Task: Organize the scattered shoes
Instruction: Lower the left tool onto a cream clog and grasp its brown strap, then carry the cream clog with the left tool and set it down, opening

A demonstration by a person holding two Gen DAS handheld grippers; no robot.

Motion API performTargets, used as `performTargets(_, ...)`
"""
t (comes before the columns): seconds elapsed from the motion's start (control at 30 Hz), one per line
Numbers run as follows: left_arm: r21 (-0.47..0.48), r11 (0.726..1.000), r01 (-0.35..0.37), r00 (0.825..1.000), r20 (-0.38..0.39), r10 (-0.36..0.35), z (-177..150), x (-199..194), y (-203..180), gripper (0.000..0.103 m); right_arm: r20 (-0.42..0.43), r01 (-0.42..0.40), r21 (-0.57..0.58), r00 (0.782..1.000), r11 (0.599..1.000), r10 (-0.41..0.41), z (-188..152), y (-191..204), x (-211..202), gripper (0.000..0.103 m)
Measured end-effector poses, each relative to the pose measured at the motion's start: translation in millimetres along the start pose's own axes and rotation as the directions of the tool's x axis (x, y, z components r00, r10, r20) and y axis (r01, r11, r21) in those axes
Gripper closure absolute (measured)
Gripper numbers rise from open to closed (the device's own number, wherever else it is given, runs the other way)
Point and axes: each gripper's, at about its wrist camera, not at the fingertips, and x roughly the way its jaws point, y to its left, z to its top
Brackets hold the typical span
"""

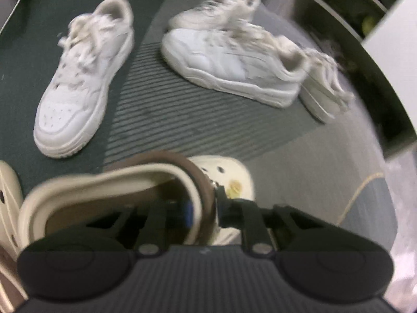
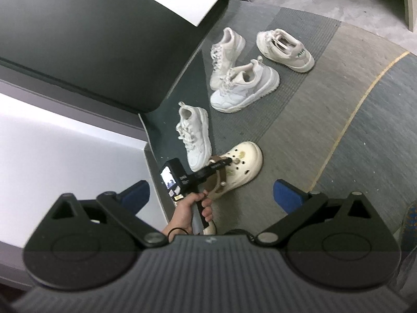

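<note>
On the carpet | left gripper pinching cream clog's brown strap (right gripper spread)

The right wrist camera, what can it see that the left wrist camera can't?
Only the right wrist view shows the person's hand holding the left gripper, the open right gripper, and a fourth sneaker with green lettering.

Only the left wrist view shows, close up, the left gripper shut on the clog's brown strap.

Both show the cream clog and three white sneakers, including the nearest one, on the grey carpet.
</note>
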Motion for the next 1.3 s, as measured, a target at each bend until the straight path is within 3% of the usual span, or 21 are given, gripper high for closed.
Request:
performTargets(0.13,-0.029,1.000,-0.005,0.999,-0.032,0.004,-10,-15,-31,0.087,0.036,-0.057,-0.003,0.998,0.998,0.057,1,-1,-23,0.000)
performTargets(0.43,-0.028,0.999,0.018,0.998,-0.061,-0.020,-42,-50,-151,0.087,0.166,-0.153,0.027,0.975,0.988,0.146,7,-16,-84,0.000)
performTargets(0.5,-0.028,0.999,0.016,0.998,-0.066,-0.017,-57,-46,-187,0.087,0.185,-0.169,0.035,0.970,0.985,0.160,7,-21,-95,0.000)
performTargets(0.77,-0.232,0.972,0.027,0.996,-0.076,-0.046,-107,-2,-269,0.086,0.201,-0.198,0.032,0.961,0.980,0.187,6,-34,-118,0.000)
performTargets(0.93,-0.233,0.972,0.031,0.992,-0.113,-0.059,-144,33,-303,0.085,0.209,-0.185,0.035,0.962,0.982,0.174,7,-43,-125,0.000)
performTargets(1.0,-0.203,0.979,-0.009,0.994,-0.105,-0.012,-156,42,-312,0.077,0.216,-0.179,0.035,0.962,0.983,0.167,8,-46,-127,0.000)
performTargets(1.07,-0.176,0.984,-0.044,0.996,-0.082,0.030,-161,44,-315,0.076,0.222,-0.166,0.040,0.963,0.985,0.153,10,-51,-130,0.000)
performTargets(1.13,-0.154,0.987,-0.046,0.997,-0.076,0.034,-161,44,-314,0.073,0.231,-0.155,0.040,0.963,0.987,0.142,13,-55,-131,0.000)
performTargets(1.23,-0.131,0.987,-0.088,0.992,-0.097,0.076,-162,44,-311,0.054,0.248,-0.133,0.031,0.961,0.991,0.121,16,-59,-132,0.000)
performTargets(1.27,-0.122,0.987,-0.108,0.990,-0.108,0.095,-162,43,-308,0.041,0.255,-0.125,0.029,0.960,0.992,0.114,17,-60,-133,0.000)
performTargets(1.3,-0.111,0.987,-0.116,0.987,-0.123,0.102,-163,41,-306,0.039,0.261,-0.125,0.032,0.959,0.992,0.112,18,-61,-133,0.000)
